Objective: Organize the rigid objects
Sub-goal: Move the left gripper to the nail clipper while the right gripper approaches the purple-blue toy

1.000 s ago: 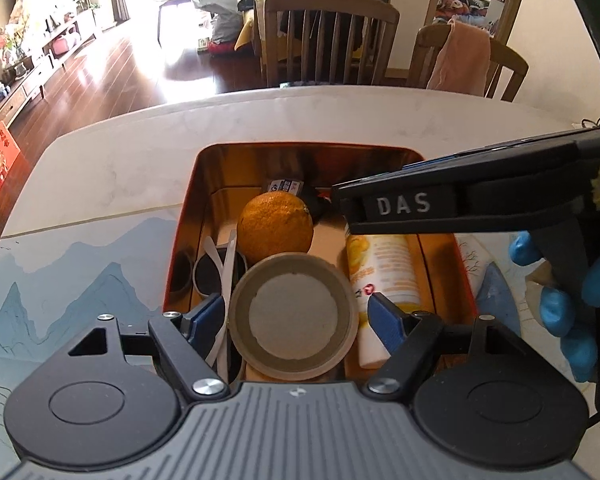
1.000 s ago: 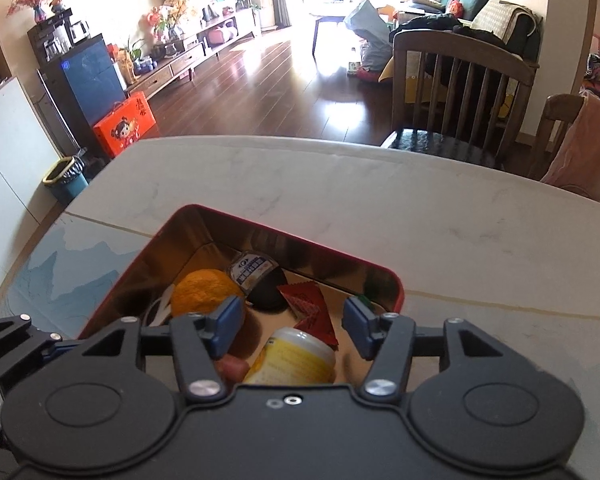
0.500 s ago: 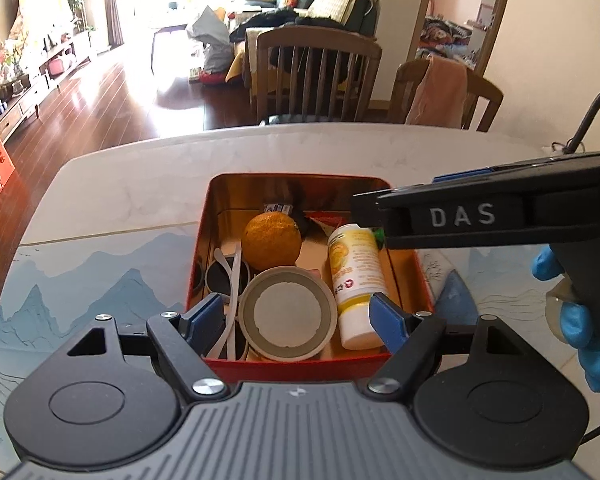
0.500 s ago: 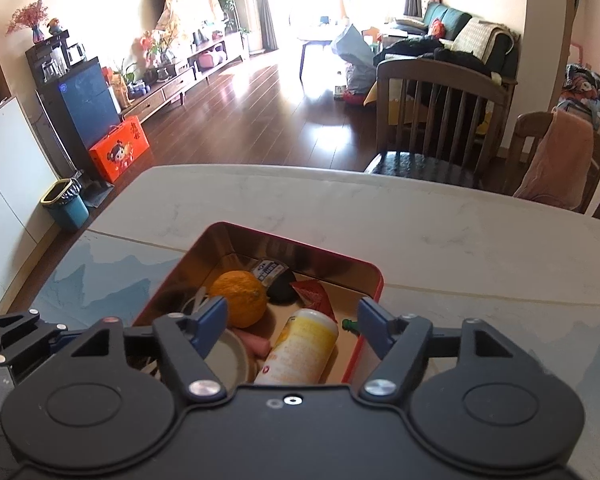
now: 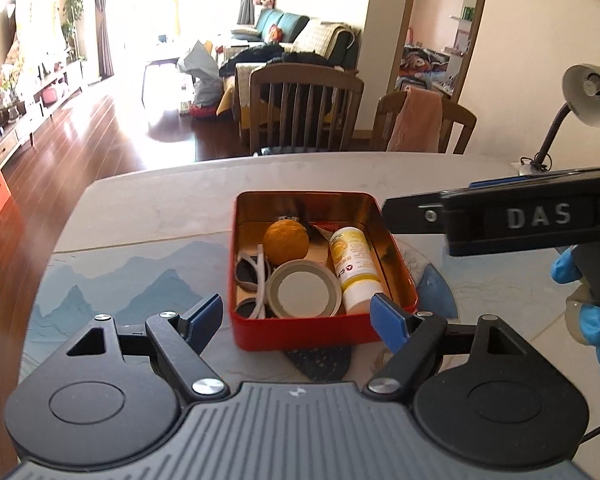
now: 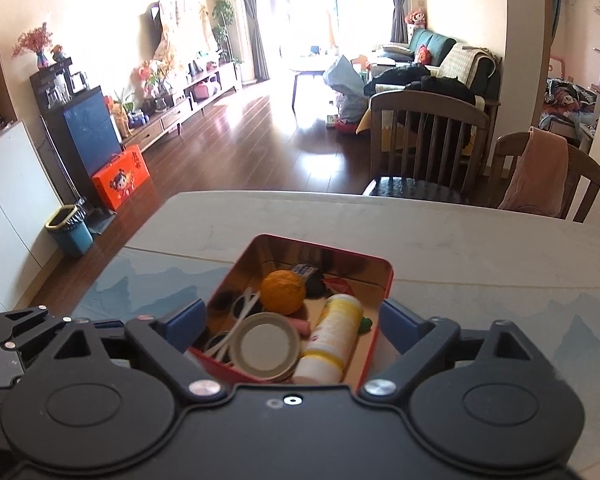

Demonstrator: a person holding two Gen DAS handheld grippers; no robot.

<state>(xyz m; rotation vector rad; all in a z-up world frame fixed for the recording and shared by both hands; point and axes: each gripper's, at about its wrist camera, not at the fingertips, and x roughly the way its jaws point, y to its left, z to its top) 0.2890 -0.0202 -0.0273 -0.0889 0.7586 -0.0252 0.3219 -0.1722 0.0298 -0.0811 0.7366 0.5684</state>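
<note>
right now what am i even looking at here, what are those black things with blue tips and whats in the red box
These are two handheld tools, not a robot arm: a person holds a two-finger gripper in each hand, and each carries a camera looking forward along its fingers. One picture is from the left gripper, the other from the right gripper. The blue tips are the fingers; both are spread open and hold nothing.

On the table sits a red tin. Inside lie an orange, white sunglasses, a round lid and a yellow-and-white bottle on its side. In the left view, the black bar marked DAS is the right gripper seen side-on, held by a blue-gloved hand.
</note>
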